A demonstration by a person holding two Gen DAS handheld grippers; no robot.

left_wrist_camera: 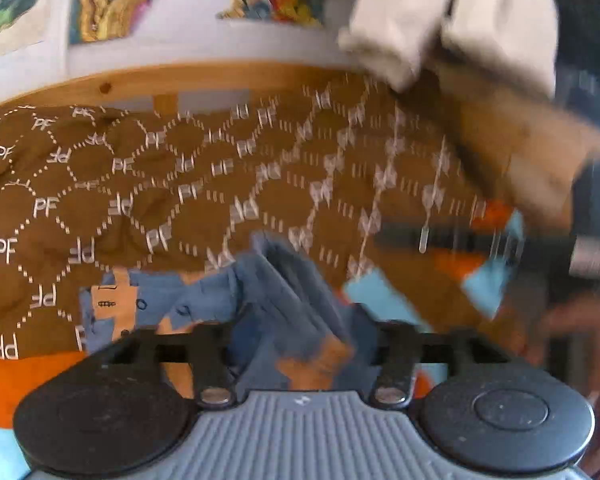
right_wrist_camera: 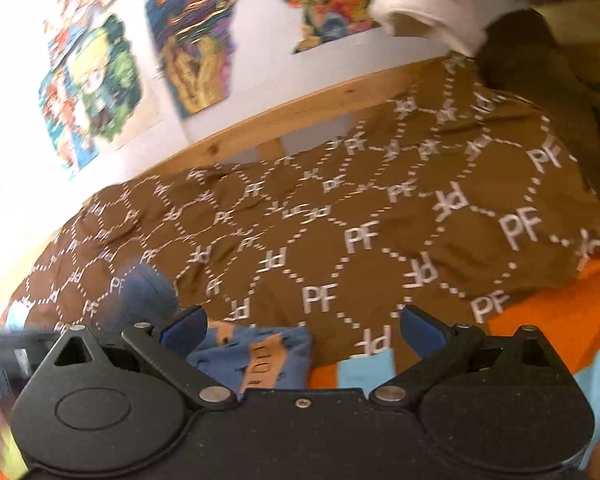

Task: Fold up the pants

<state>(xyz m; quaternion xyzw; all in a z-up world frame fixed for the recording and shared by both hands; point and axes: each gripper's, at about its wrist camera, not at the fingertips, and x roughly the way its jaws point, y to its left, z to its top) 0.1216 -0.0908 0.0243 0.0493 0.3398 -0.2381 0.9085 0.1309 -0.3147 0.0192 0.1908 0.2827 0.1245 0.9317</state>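
Observation:
The pants are blue with orange patches, bunched in folds right between my left gripper's arms. The fingertips are hidden behind the cloth, so the left grip is unclear. In the right wrist view the pants lie just in front of and left of my right gripper. Its blue fingers stand wide apart with nothing between them. The right gripper's dark, blurred body shows at the right of the left wrist view.
A brown blanket with white "PF" lettering covers the bed, over an orange and light blue cover. A wooden bed rail and a white wall with colourful posters lie behind. A beige sleeve hangs at upper right.

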